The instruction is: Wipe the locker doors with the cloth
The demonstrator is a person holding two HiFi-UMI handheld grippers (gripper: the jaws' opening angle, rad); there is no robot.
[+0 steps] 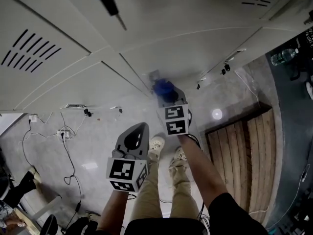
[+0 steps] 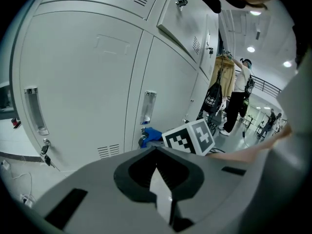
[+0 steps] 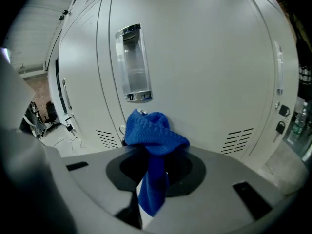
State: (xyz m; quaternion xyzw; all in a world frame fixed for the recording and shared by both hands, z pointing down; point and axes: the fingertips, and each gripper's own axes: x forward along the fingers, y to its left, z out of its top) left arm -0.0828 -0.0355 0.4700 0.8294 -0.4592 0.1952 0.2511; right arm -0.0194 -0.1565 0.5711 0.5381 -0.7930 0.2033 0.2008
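Both are shut, right gripper [image 3: 155, 175] on the cloth [image 3: 153, 133] near the mid-frame locker door [image 3: 204, 57], left gripper [image 1: 135, 137] empty; pressing and stroking are judged due next.

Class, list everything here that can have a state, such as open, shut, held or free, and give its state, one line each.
right gripper: shut on the blue cloth.
blue cloth: bunched, clamped between the jaws, one end hanging down.
left gripper: shut, holding nothing.
locker door: closed.
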